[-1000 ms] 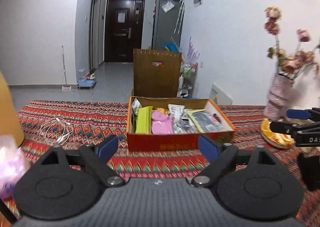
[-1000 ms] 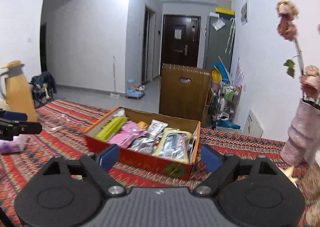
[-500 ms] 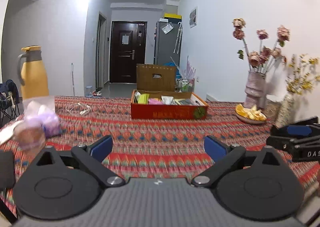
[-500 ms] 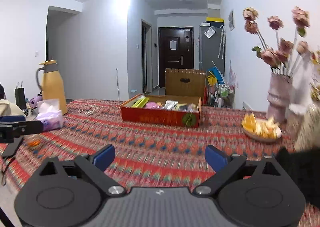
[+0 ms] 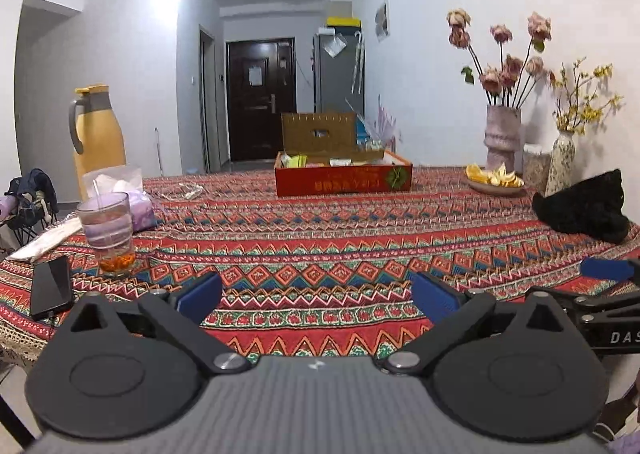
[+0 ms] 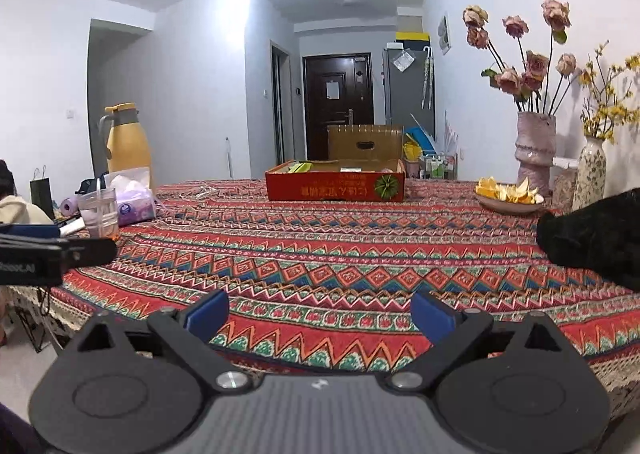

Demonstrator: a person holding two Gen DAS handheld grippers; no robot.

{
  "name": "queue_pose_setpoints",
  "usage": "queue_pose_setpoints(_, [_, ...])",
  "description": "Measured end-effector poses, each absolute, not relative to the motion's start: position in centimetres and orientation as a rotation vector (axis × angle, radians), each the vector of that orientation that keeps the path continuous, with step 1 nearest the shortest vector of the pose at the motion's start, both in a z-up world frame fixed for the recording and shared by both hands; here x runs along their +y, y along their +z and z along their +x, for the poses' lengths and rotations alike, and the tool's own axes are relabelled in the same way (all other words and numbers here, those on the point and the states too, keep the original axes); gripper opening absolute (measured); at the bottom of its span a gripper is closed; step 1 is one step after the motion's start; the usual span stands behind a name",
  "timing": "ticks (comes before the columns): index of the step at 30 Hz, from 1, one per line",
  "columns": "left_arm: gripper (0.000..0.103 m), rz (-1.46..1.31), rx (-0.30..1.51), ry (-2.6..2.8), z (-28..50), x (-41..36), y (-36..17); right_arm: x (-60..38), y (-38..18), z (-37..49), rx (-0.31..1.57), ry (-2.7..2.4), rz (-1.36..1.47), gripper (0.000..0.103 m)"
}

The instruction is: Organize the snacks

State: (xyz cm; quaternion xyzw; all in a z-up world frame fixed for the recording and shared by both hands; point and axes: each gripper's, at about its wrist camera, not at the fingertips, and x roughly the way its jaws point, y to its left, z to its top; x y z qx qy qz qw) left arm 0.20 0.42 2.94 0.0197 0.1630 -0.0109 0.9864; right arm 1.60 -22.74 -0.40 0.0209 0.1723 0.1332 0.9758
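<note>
Left wrist view: left gripper (image 5: 316, 296) hangs low over the near edge of the tabletop (image 5: 340, 238), its blue-padded fingers (image 5: 200, 294) spread wide with nothing between them.
Snack box: shallow red cardboard box (image 5: 344, 174) sits at the far end of the tabletop, well apart from both grippers; flat snack packets (image 5: 316, 161), green and pale, just show above its rim.
Handling, as a judgement: packets look light, thin and crinkly, likely slippery film, and what is inside may crush; best pinched by a flat edge or sealed end. The box itself is stiff card, light, best taken by a side wall.
Near left: clear drinking glass (image 5: 108, 232) with a straw and a dark phone (image 5: 52, 290), both easy to knock.
Neighbour: right gripper (image 5: 608, 294) shows at the lower right edge.
Right wrist view: right gripper (image 6: 320, 314) also rides low at the near edge, fingers (image 6: 432, 314) wide and empty; the box (image 6: 336, 184) lies straight ahead and far off.
Surface: red patterned woven cloth with a fringe covers the tabletop; soft, may drag under a pushed box.
Right side: plate of orange peel (image 6: 510, 196), pink vase of dried roses (image 6: 534, 150), black fuzzy heap (image 6: 596, 234).
Room: white walls, dark door (image 6: 338, 102) down a hallway, yellow jug (image 6: 128, 142) at the left, bright ceiling light.
</note>
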Motion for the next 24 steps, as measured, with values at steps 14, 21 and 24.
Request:
queue_pose_setpoints(14, [0.103, 0.028, 0.332, -0.040, 0.03, 0.36, 2.81, -22.34, 0.39, 2.04, 0.353, 0.283, 0.020, 0.098])
queue_pose_setpoints(21, [0.103, 0.035, 0.323, -0.044, -0.12, 0.19, 2.90, -22.35, 0.44, 2.01, 0.349, 0.279, 0.018, 0.098])
queue_pose_setpoints(24, [0.103, 0.033, 0.323, -0.042, -0.12, 0.26, 2.85, -22.26, 0.42, 1.88, 0.344, 0.278, 0.016, 0.098])
